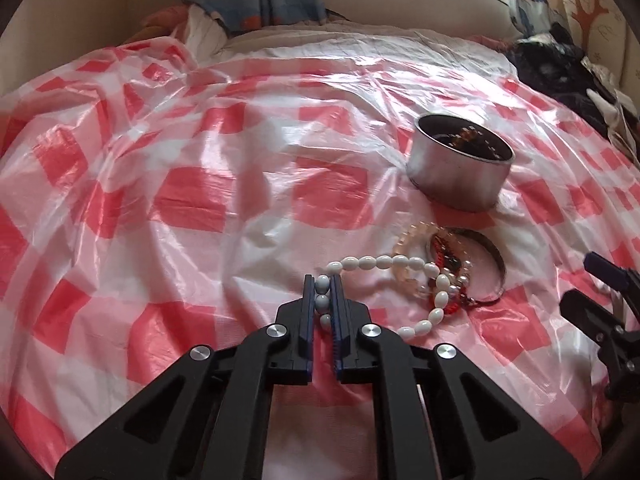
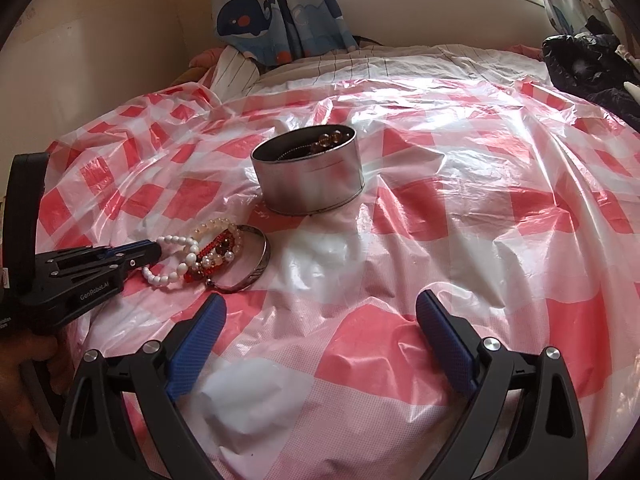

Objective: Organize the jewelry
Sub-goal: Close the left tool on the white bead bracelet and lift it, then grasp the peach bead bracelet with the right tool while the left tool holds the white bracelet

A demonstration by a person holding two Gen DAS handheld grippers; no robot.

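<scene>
White beads of a necklace [image 1: 384,261] sit pinched in the closed left gripper [image 1: 322,286], low centre; light, limp, slippery, probably snagged on the bracelets [image 1: 452,264]. Right gripper [image 2: 320,312] gapes empty.

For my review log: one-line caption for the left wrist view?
Left gripper shut on a white bead bracelet, beside a bangle and metal tin.

White bead strand [image 1: 384,264], tangled bracelets [image 1: 452,268] — round tin [image 1: 460,184] behind
</scene>
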